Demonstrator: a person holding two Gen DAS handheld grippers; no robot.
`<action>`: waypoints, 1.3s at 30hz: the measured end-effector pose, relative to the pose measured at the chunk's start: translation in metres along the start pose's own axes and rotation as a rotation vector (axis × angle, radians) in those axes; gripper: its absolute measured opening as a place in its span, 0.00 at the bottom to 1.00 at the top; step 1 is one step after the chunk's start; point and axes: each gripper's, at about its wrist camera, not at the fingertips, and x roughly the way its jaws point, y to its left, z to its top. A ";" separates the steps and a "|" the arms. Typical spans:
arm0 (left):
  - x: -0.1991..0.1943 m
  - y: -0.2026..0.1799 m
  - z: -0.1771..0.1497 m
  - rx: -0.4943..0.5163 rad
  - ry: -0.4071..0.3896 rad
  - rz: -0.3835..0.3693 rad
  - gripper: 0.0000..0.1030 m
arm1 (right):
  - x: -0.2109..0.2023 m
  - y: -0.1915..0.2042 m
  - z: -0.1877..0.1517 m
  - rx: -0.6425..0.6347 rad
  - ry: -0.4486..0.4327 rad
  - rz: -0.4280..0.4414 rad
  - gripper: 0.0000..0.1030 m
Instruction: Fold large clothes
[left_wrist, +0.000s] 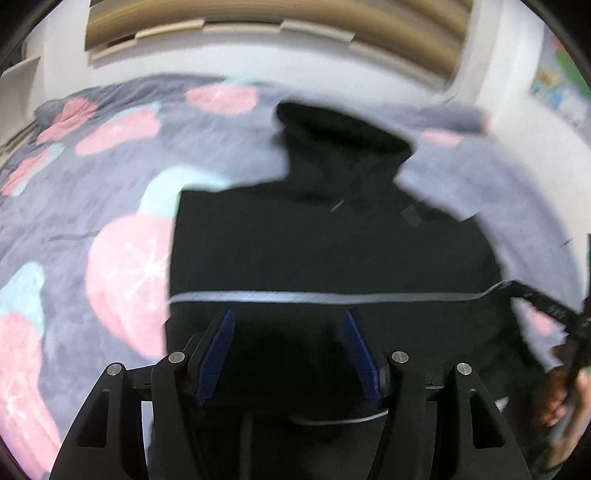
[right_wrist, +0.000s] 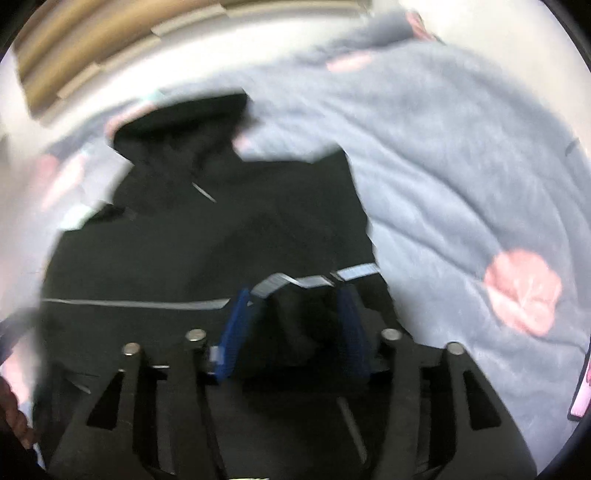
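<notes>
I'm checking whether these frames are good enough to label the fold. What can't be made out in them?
- Left wrist view: the black garment is motion-blurred, so its type and sleeves are unclear; its near hem is hidden behind the left gripper.
- Right wrist view: whether the right gripper actually pinches the bunched grey stripe is unclear; blur and dark cloth hide the contact.
- Both views: the bedspread is cut off by the lens edge.
</notes>
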 end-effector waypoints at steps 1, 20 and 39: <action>-0.001 -0.006 0.003 0.002 0.003 -0.042 0.64 | -0.008 0.011 0.003 -0.025 -0.015 0.031 0.65; 0.039 -0.045 -0.050 0.204 -0.039 0.105 0.67 | 0.025 0.069 -0.043 -0.221 -0.001 -0.031 0.62; -0.187 -0.082 -0.119 0.157 -0.311 0.026 0.67 | -0.185 0.086 -0.112 -0.221 -0.270 -0.026 0.64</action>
